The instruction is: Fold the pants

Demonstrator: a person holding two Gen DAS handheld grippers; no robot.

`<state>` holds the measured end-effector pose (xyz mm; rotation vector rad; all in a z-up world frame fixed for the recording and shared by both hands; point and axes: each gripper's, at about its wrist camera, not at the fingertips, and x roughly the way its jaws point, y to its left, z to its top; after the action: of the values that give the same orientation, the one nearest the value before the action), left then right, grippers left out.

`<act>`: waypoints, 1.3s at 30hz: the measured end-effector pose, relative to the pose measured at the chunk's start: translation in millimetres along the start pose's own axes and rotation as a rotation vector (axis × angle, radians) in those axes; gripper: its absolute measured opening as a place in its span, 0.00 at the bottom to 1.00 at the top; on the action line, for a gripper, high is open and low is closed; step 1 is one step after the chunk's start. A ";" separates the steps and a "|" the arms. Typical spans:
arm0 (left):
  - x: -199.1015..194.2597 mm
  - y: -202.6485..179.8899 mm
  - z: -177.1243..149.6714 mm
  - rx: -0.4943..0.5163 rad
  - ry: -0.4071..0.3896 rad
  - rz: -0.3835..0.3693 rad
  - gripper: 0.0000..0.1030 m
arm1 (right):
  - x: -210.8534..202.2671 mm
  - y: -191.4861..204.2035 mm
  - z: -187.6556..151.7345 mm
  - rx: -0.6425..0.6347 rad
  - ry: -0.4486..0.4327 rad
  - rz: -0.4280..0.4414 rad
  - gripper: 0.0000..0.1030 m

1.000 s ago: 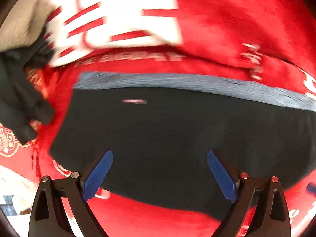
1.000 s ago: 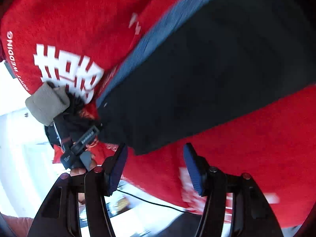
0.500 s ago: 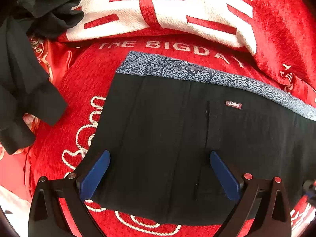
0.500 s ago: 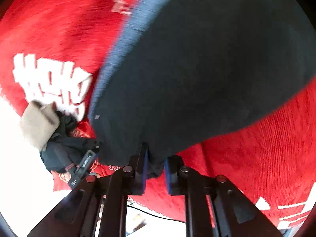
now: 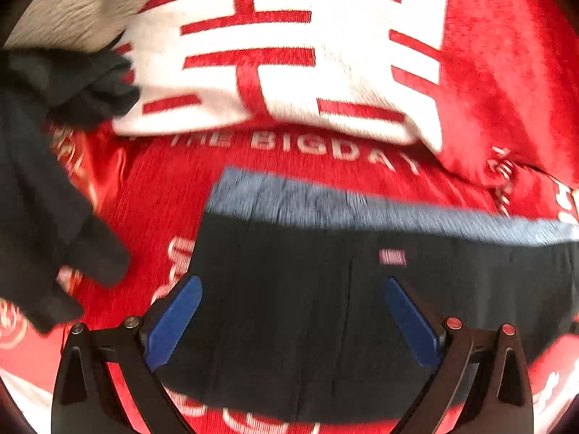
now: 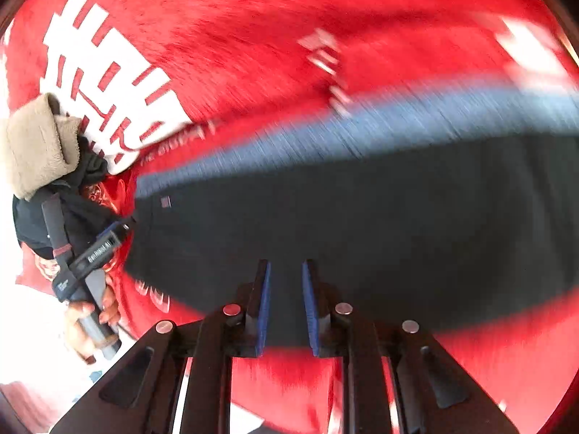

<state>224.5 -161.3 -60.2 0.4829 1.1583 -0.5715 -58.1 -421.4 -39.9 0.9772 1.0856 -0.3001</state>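
Black pants (image 5: 325, 307) with a grey-blue patterned waistband (image 5: 362, 206) and a small red label lie flat on a red blanket (image 5: 152, 209). My left gripper (image 5: 293, 311) hovers over their left part, wide open, blue pads (image 5: 173, 322) apart with nothing between them. In the right wrist view the pants (image 6: 362, 224) spread across the middle, and my right gripper (image 6: 286, 303) is shut on their near edge. The left gripper (image 6: 115, 231) shows there too, at the pants' left end, held by a hand (image 6: 87, 325).
A red and white pillow (image 5: 307, 65) printed with large characters lies behind the waistband. Dark crumpled clothes (image 5: 43, 181) and a beige fleece piece (image 5: 79, 11) sit at the left. The blanket's near edge meets a bright white floor (image 6: 29, 325).
The right gripper went from open to shut on the pants' near edge and has shifted along it. The left gripper stayed open and drew back slightly over the pants.
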 end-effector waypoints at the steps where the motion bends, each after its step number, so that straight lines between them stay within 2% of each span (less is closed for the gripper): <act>1: 12.2 -1.7 7.6 -0.009 0.006 0.022 0.99 | 18.5 7.3 20.2 -0.036 0.010 -0.023 0.21; 4: 39.2 -2.0 15.5 -0.045 0.049 0.071 0.99 | 65.4 26.7 50.6 -0.079 0.048 -0.067 0.21; 6: 45.8 3.4 14.9 -0.075 0.040 0.052 0.99 | 80.9 28.5 59.8 -0.077 0.047 -0.115 0.19; 8: 51.3 8.8 14.3 -0.088 0.031 0.038 1.00 | 82.6 23.0 71.5 -0.039 -0.014 -0.145 0.19; 10: 53.3 12.9 13.8 -0.095 0.028 0.030 1.00 | 72.9 9.8 82.1 0.038 -0.071 -0.239 0.19; 12: 51.9 15.9 15.3 -0.101 0.040 0.035 1.00 | 61.3 3.7 86.1 0.087 -0.087 -0.231 0.20; 13: 50.3 17.1 15.9 -0.105 0.046 0.039 1.00 | 51.5 4.0 85.5 0.088 -0.088 -0.206 0.27; 14: 47.2 18.7 16.1 -0.112 0.055 0.051 1.00 | 44.0 5.6 82.5 0.073 -0.082 -0.199 0.43; 16: 37.0 18.0 12.8 -0.114 0.062 0.055 1.00 | 28.0 13.9 69.2 0.030 -0.072 -0.174 0.64; 20: 15.6 -0.4 1.2 -0.054 0.065 0.075 1.00 | 14.4 22.6 27.2 0.030 -0.015 -0.115 0.64; 22: 4.8 -17.8 -6.5 -0.029 0.079 0.047 1.00 | 12.9 18.0 1.3 0.073 0.027 -0.082 0.64; 25: -5.6 -42.1 -16.3 0.011 0.101 0.005 1.00 | 9.0 3.8 -26.4 0.127 0.069 -0.076 0.65; 26: -12.6 -54.6 -21.4 0.026 0.103 0.001 1.00 | 8.2 9.8 -31.3 0.131 0.075 -0.086 0.66; 29: -14.4 -78.5 -30.1 0.046 0.118 -0.023 1.00 | 6.9 -4.1 -41.1 0.129 0.075 -0.128 0.67; 32: 1.2 -93.3 -41.9 0.098 0.139 0.027 1.00 | 0.6 -33.2 -56.3 0.130 0.095 -0.100 0.66; 34: 18.6 -92.5 -60.0 0.107 0.187 0.050 1.00 | 0.1 -37.1 -64.3 0.104 0.078 -0.075 0.66; 35: 14.7 -89.9 -62.2 0.091 0.153 0.038 1.00 | -0.4 -35.6 -62.0 0.098 0.087 -0.079 0.66; 36: 12.7 -90.0 -64.0 0.101 0.158 0.042 1.00 | -3.3 -35.4 -65.7 0.098 0.097 -0.076 0.66; 39: 5.4 -91.9 -67.7 0.100 0.184 0.051 1.00 | 0.9 -26.8 -78.2 0.137 0.108 0.061 0.66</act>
<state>118.9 -189.9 -93.3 0.6598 1.2928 -0.5509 -122.1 -374.8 -63.6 1.1577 1.1418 -0.2774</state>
